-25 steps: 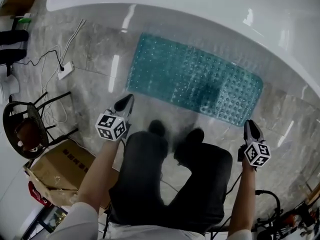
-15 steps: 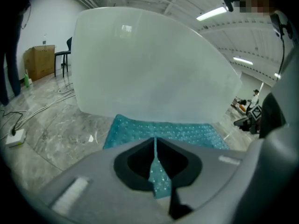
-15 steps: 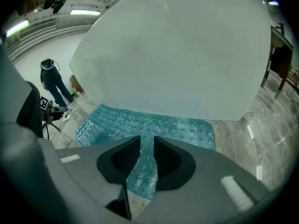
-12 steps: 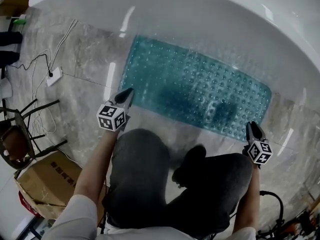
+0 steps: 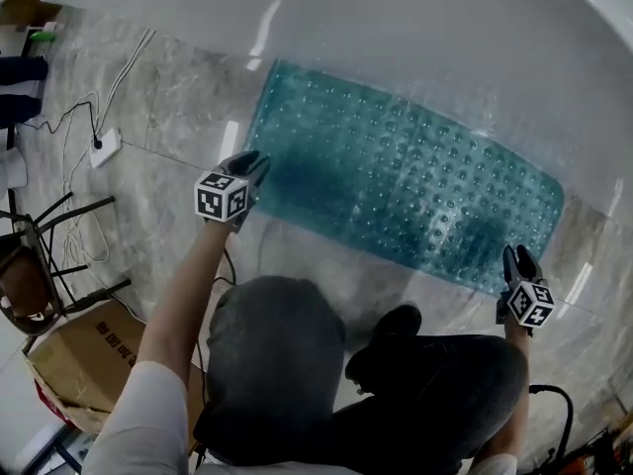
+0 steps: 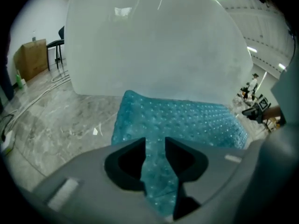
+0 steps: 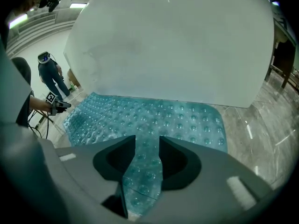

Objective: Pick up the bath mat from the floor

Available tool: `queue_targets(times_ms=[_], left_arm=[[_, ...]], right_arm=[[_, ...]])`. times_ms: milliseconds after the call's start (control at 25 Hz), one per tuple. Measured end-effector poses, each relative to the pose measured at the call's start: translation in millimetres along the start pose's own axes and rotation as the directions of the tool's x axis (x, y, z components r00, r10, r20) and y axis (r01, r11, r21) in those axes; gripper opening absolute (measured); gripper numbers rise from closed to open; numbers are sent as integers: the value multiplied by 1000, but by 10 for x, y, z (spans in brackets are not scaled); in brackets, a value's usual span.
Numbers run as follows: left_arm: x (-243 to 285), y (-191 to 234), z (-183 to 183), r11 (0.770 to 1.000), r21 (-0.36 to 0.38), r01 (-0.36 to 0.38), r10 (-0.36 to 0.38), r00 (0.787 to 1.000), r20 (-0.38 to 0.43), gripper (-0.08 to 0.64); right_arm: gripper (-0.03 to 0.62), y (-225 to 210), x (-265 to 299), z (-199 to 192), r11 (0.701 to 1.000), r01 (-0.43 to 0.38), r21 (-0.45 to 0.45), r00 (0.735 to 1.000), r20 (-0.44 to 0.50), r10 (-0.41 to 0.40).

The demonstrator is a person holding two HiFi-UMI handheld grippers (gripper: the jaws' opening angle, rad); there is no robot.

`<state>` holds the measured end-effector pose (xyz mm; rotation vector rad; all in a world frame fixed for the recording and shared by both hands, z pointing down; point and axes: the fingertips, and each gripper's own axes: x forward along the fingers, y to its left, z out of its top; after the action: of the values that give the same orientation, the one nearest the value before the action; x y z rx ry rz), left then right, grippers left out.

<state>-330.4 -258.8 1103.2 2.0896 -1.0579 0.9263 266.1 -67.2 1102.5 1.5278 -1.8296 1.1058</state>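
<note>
A teal bath mat (image 5: 415,196) covered in small bumps lies flat on the grey marble floor (image 5: 168,107). Its long far side runs against the floor's far edge, where the white bathtub (image 5: 396,28) rises. You crouch at the mat's near side, and your dark trousers (image 5: 267,364) fill the bottom of the head view.

Your left claw (image 5: 247,161) sits at the mat's near left corner and your right claw (image 5: 521,260) at its near right corner. They are well apart, probably so the long, floppy mat can come up evenly from both ends.

In the left gripper view, the left claw (image 6: 155,146) is released. Its jaws stand apart, with bumpy mat (image 6: 187,120) showing in the gap. In the right gripper view, the right claw (image 7: 147,143) is also released, and the mat (image 7: 154,115) and its near edge show between the jaws. Neither claw holds anything yet.

The mat looks fully flat, so the lift does not appear to have begun. Its edge lies tight to the floor, so a jaw may need to slide beneath it. The soft sheet will likely sag between the two claws.

A cardboard box (image 5: 74,359) and a loose cable (image 5: 99,117) lie toward the floor's left edge, clear of the mat.
</note>
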Motion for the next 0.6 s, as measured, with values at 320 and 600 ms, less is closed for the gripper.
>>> queue_targets(times_ms=[320,600], left_arm=[[353,728,-128,982,76,-171,179,977,-116,352],[605,880,-359,991,-18,-130,122,961,-248,454]], right_arm=[[205,-274,221,-330,999,38,-14,998,-51,-39],[301,-584,162,-477,994,109,-1,992,-57,-108]])
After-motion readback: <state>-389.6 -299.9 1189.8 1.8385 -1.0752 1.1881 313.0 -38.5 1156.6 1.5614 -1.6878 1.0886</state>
